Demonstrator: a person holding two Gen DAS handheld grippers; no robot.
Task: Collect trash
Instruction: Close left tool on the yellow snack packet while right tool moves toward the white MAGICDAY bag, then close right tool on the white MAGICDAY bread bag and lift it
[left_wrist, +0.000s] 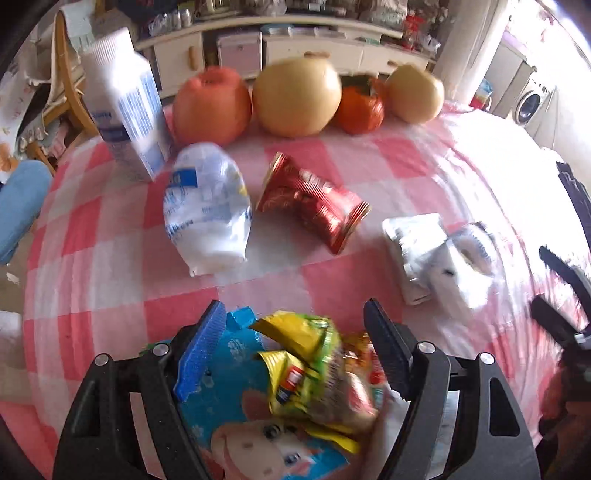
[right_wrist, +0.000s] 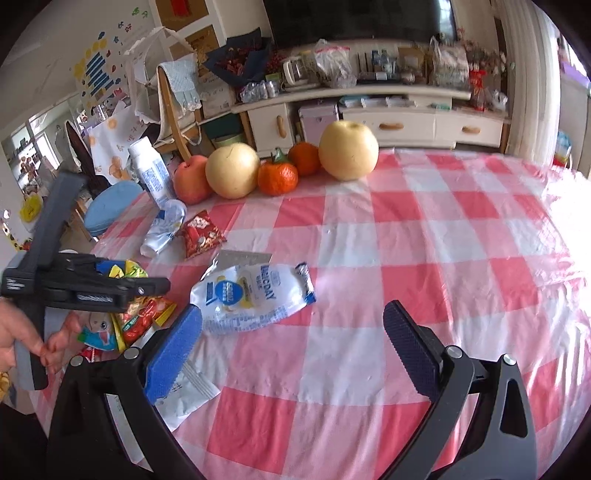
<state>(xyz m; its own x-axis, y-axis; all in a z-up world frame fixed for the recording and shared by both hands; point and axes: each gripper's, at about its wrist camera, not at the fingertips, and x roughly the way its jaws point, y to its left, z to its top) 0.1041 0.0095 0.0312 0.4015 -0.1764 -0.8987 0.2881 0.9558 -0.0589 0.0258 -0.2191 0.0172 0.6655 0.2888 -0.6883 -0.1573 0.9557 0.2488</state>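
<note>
Checkered table (right_wrist: 369, 236); only right view shows TV (right_wrist: 354, 18).

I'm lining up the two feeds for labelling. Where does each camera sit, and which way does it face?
Left wrist: on the left tongs, looking along them over the checked table toward the fruit row; its own open fingers straddle a bunch of snack wrappers, and the other tongs show at the right edge.
Right wrist: on the right tongs, open and empty, facing across the table toward the TV cabinet; the left tongs and the person's hand appear at left.
Shared: red snack packet, white milk pouch, fruit.
</note>
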